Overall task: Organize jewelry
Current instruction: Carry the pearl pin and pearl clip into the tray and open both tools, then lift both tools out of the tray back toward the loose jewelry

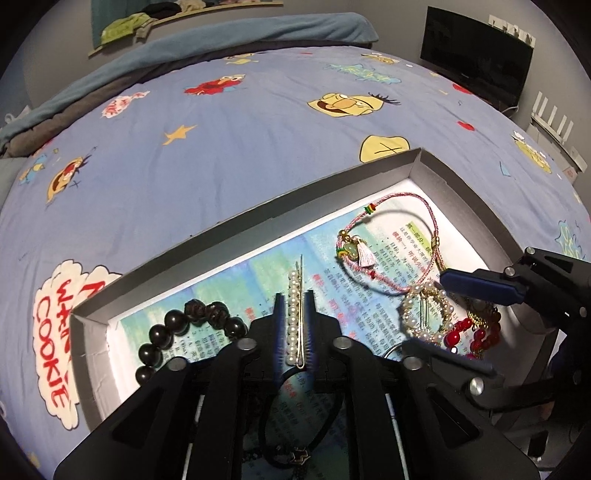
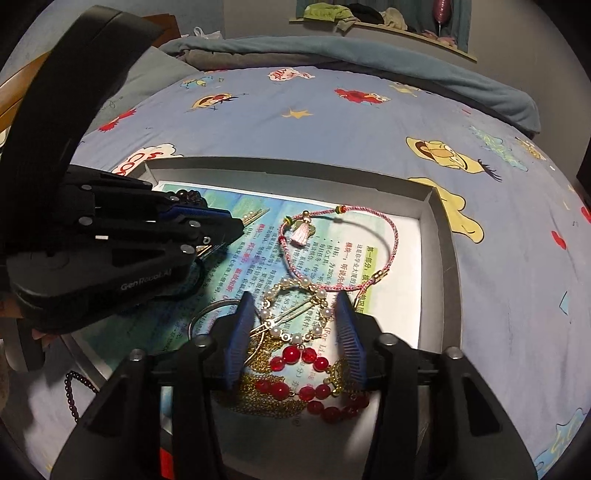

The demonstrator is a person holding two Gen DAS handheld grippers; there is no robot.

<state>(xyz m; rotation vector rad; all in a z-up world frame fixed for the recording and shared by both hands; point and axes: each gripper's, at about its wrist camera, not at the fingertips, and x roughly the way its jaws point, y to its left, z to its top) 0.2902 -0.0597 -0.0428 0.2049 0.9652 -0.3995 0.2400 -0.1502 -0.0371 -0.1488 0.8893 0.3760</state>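
Observation:
A grey shallow box (image 1: 258, 210) lined with a printed page lies on the bed. A straight pearl hair clip (image 1: 293, 317) rests on the page between the fingers of my left gripper (image 1: 294, 306). The jaws stand narrowly apart and I see no squeeze on the clip. My right gripper (image 2: 295, 325) is open over a round pearl clip (image 2: 291, 317) and a red bead bracelet (image 2: 295, 358) on a gold chain (image 2: 258, 402), its pads apart from them. A pink cord bracelet with a tassel (image 2: 391, 229) lies further back. Black beads (image 1: 162, 332) lie at the left.
The box sits on a blue cartoon-print bedsheet (image 1: 221, 147) with a rolled blanket (image 1: 258, 33) behind. A metal ring (image 2: 207, 314) and a black hair tie with a star (image 1: 295, 458) lie in the box. Small dark beads (image 2: 70, 398) lie at its near left corner.

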